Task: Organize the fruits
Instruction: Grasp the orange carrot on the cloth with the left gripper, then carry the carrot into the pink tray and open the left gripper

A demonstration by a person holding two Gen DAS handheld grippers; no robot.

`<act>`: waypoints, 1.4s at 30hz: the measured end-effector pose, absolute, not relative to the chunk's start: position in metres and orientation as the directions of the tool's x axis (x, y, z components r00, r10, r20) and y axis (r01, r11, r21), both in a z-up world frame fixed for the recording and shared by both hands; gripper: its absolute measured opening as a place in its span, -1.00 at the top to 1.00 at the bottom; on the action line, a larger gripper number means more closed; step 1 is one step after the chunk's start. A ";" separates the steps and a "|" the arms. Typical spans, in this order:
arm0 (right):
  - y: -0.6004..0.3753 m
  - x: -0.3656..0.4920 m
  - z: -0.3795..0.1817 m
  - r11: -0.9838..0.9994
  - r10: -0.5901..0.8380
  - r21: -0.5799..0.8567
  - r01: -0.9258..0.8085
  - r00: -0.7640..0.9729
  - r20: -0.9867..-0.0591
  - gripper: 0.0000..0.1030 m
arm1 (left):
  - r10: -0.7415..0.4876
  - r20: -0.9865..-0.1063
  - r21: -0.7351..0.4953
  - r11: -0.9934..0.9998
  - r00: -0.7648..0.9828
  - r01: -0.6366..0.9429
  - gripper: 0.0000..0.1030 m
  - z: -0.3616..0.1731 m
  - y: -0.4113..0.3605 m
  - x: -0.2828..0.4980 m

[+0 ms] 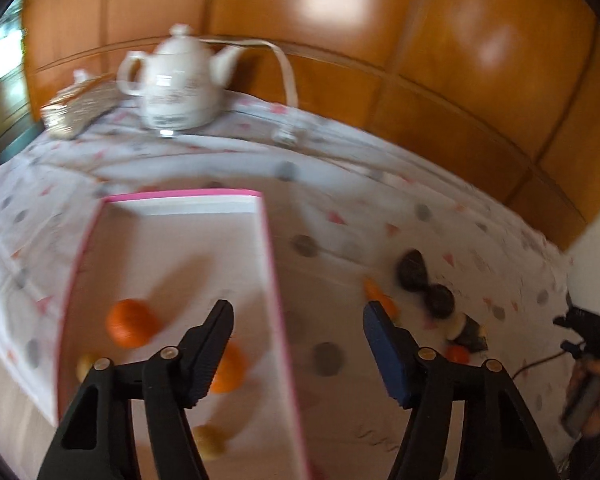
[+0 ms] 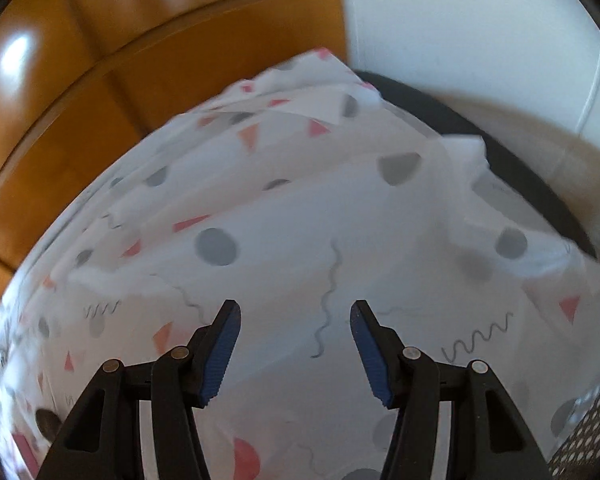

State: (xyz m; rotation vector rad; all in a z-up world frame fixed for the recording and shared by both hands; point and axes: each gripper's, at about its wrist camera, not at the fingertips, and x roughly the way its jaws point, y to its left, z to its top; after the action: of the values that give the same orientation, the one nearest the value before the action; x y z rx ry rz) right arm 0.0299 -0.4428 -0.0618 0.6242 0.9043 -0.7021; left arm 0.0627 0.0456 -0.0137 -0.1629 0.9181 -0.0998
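Left gripper jaws spread, empty, over right wall of pink-edged box. Oranges in box below-left. Dark fruits on patterned cloth ahead-right. White teapot far ahead-left.

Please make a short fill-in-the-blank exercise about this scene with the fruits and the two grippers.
1. The white box has a rim of ____ colour.
2. The left gripper is ____, holding nothing.
3. The teapot on the tablecloth is ____ in colour.
4. The orange fruits lie ____ the box.

Missing words: pink; open; white; inside
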 end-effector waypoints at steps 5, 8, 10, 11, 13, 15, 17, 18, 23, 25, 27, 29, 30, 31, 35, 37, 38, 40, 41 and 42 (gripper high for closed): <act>-0.436 0.042 -0.071 0.654 -0.228 0.179 0.735 0.417 -0.880 -0.13 | -0.210 -0.832 -0.191 0.978 0.514 0.090 0.08 -0.039 0.003 0.092; -0.428 0.046 -0.066 0.679 -0.243 0.160 0.716 0.425 -0.872 -0.13 | -0.216 -0.853 -0.186 0.976 0.475 0.110 0.10 -0.054 -0.016 0.107; -0.429 0.046 -0.066 0.676 -0.235 0.167 0.718 0.425 -0.874 -0.13 | -0.213 -0.862 -0.183 0.977 0.460 0.109 0.10 -0.062 -0.024 0.114; -0.430 0.046 -0.067 0.673 -0.228 0.173 0.719 0.424 -0.876 -0.13 | -0.213 -0.867 -0.186 0.977 0.451 0.103 0.10 -0.065 -0.027 0.117; -0.432 0.046 -0.069 0.665 -0.209 0.189 0.723 0.423 -0.882 -0.13 | -0.224 -0.873 -0.208 0.974 0.434 0.086 0.10 -0.072 -0.032 0.124; -0.431 0.047 -0.069 0.667 -0.199 0.197 0.718 0.426 -0.883 -0.13 | -0.209 -0.882 -0.192 0.978 0.423 0.082 0.10 -0.079 -0.038 0.130; -0.428 0.049 -0.068 0.676 -0.195 0.199 0.710 0.432 -0.880 -0.13 | -0.198 -0.889 -0.180 0.980 0.412 0.084 0.10 -0.087 -0.045 0.135; -0.427 0.050 -0.067 0.681 -0.191 0.202 0.704 0.437 -0.879 -0.13 | -0.187 -0.881 -0.161 0.982 0.435 0.098 0.19 -0.087 -0.048 0.136; -0.421 0.053 -0.064 0.703 -0.158 0.230 0.673 0.463 -0.872 -0.13 | -0.222 -0.872 -0.185 0.974 0.436 0.127 0.47 -0.089 -0.047 0.136; -0.419 0.055 -0.062 0.715 -0.159 0.227 0.661 0.469 -0.869 -0.13 | -0.229 -0.867 -0.193 0.973 0.442 0.127 0.62 -0.082 -0.042 0.133; -0.417 0.057 -0.061 0.724 -0.152 0.232 0.650 0.478 -0.865 -0.10 | -0.238 -0.851 -0.200 0.971 0.468 0.132 0.65 -0.071 -0.036 0.130; -0.416 0.057 -0.060 0.725 -0.146 0.238 0.646 0.481 -0.864 -0.10 | -0.245 -0.836 -0.205 0.969 0.490 0.136 0.65 -0.061 -0.029 0.125; -0.416 0.058 -0.059 0.726 -0.145 0.237 0.645 0.481 -0.865 -0.10 | -0.251 -0.829 -0.212 0.968 0.499 0.136 0.65 -0.056 -0.023 0.123; -0.416 0.058 -0.059 0.728 -0.144 0.236 0.644 0.480 -0.865 -0.10 | -0.254 -0.826 -0.216 0.967 0.504 0.133 0.65 -0.053 -0.018 0.122; -0.414 0.061 -0.059 0.740 -0.143 0.228 0.633 0.479 -0.866 -0.10 | -0.282 -0.808 -0.268 0.958 0.518 0.103 0.65 -0.040 0.003 0.116; -0.413 0.061 -0.060 0.745 -0.145 0.223 0.629 0.479 -0.866 -0.10 | -0.283 -0.792 -0.282 0.955 0.541 0.087 0.65 -0.030 0.017 0.112; -0.413 0.061 -0.060 0.746 -0.144 0.223 0.627 0.480 -0.866 -0.10 | -0.282 -0.784 -0.287 0.955 0.553 0.081 0.65 -0.025 0.025 0.111; -0.412 0.061 -0.061 0.751 -0.144 0.219 0.624 0.478 -0.867 -0.10 | -0.270 -0.763 -0.284 0.956 0.587 0.070 0.65 -0.012 0.041 0.105; -0.412 0.061 -0.061 0.753 -0.143 0.218 0.621 0.478 -0.867 -0.10 | -0.256 -0.753 -0.276 0.959 0.606 0.062 0.65 -0.007 0.049 0.102; -0.411 0.061 -0.061 0.755 -0.142 0.217 0.618 0.478 -0.867 -0.10 | -0.235 -0.746 -0.264 0.963 0.624 0.046 0.65 -0.003 0.057 0.100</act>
State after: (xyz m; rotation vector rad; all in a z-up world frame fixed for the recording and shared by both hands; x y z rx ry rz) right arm 0.0610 -0.4112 -0.0612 0.5574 0.9692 -0.4946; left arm 0.1004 0.0574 -0.0029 -0.2288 0.8846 -0.1628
